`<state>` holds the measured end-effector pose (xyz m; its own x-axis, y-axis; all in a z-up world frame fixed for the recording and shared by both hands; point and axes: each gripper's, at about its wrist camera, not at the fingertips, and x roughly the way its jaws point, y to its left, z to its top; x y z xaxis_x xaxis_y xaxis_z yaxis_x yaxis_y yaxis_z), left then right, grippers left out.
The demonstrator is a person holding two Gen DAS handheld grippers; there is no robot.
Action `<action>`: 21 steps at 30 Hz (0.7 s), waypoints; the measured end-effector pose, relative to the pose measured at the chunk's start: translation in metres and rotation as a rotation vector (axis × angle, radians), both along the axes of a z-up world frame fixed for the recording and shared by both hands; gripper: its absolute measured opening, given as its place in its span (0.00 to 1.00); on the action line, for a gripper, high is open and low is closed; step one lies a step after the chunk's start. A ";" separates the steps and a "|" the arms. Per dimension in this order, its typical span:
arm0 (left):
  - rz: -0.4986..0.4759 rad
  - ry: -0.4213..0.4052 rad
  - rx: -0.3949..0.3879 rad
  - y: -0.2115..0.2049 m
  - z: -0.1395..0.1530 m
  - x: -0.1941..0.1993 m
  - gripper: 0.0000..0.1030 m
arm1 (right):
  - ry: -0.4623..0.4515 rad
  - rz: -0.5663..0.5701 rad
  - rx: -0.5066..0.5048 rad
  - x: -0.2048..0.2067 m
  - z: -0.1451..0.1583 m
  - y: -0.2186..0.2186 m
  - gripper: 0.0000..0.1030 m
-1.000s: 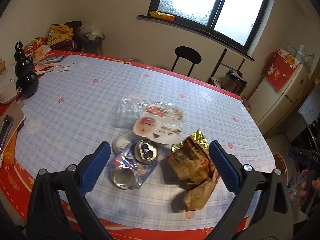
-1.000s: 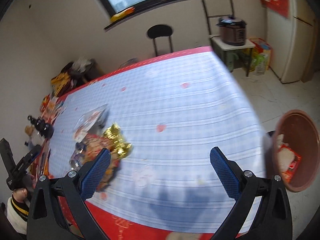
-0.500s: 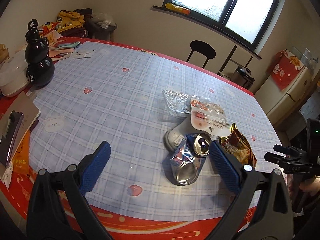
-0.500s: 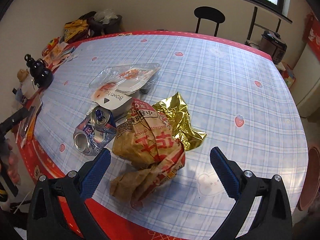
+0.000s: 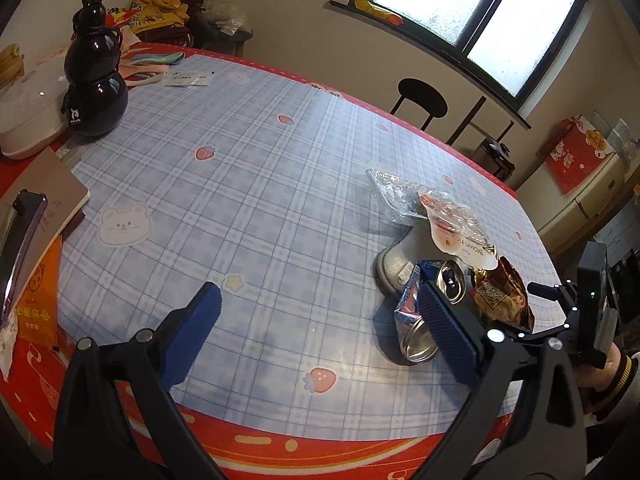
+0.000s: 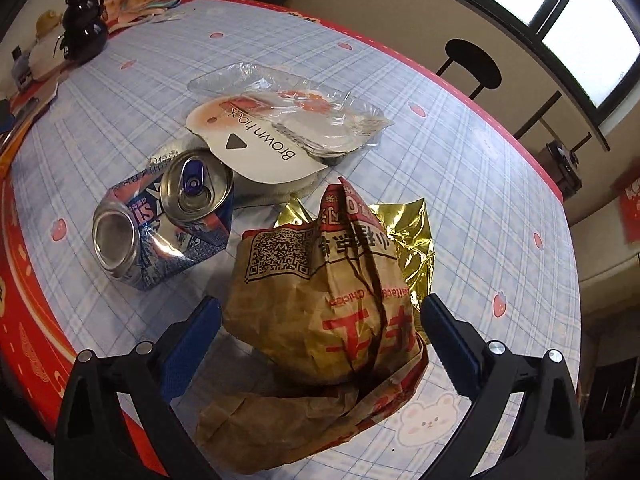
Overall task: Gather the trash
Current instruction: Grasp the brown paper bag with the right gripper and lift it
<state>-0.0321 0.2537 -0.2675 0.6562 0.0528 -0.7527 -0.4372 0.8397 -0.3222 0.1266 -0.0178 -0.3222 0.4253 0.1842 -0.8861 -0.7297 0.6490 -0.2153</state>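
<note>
Right gripper (image 6: 320,336) is low over the table with its blue-padded fingers spread wide, one on each side of the crumpled brown paper food bag with red print (image 6: 332,312), and neither pad looks to be touching the paper yet. That straddle makes sense: the bag is the bulkiest piece and sits nearest the table edge, so it reads as the first pick. Tucked just behind it is a crinkled gold foil wrapper (image 6: 416,236), touching the bag, so a squeeze here may well drag the foil along. To the left lies a crushed blue-and-silver drink can (image 6: 160,232), folded so both ends face up, and beyond that a clear plastic blister pack with a white card backing (image 6: 276,132) leans over the can's top. All of it sits clustered on the blue plaid tablecloth with strawberry prints (image 6: 480,184). Over on the other side, the left gripper (image 5: 320,332) hangs above bare cloth, fingers also spread apart, holding nothing, its right pad just in front of the can in that view; it looks parked, waiting its turn. A glossy black gourd-shaped bottle (image 5: 94,76) stands far off at the table's edge, well apart from the rubbish. No bin shows in either view.
</note>
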 end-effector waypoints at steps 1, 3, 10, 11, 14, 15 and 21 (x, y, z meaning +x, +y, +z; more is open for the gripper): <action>0.005 0.003 -0.012 0.000 -0.004 -0.001 0.94 | 0.007 0.005 -0.006 0.000 -0.002 0.002 0.95; 0.009 0.007 -0.029 -0.001 -0.010 -0.003 0.94 | 0.013 0.015 -0.024 0.001 -0.007 0.005 0.95; 0.019 0.013 -0.039 -0.012 -0.017 -0.007 0.94 | 0.007 0.007 -0.088 0.008 -0.022 0.009 0.95; 0.017 0.014 -0.036 -0.014 -0.016 -0.007 0.94 | 0.009 0.006 -0.088 0.009 -0.023 0.008 0.95; 0.012 0.021 -0.019 -0.020 -0.015 -0.007 0.94 | 0.039 -0.025 -0.027 0.015 -0.019 -0.003 0.90; 0.011 0.023 -0.017 -0.022 -0.015 -0.006 0.94 | 0.052 -0.046 0.004 0.018 -0.015 -0.008 0.86; -0.003 0.038 -0.001 -0.037 -0.013 0.002 0.94 | 0.111 -0.068 0.136 0.018 0.001 -0.030 0.80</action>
<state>-0.0304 0.2167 -0.2809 0.6272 0.0503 -0.7772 -0.4469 0.8405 -0.3063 0.1448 -0.0480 -0.3209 0.3416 0.2797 -0.8972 -0.6973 0.7156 -0.0424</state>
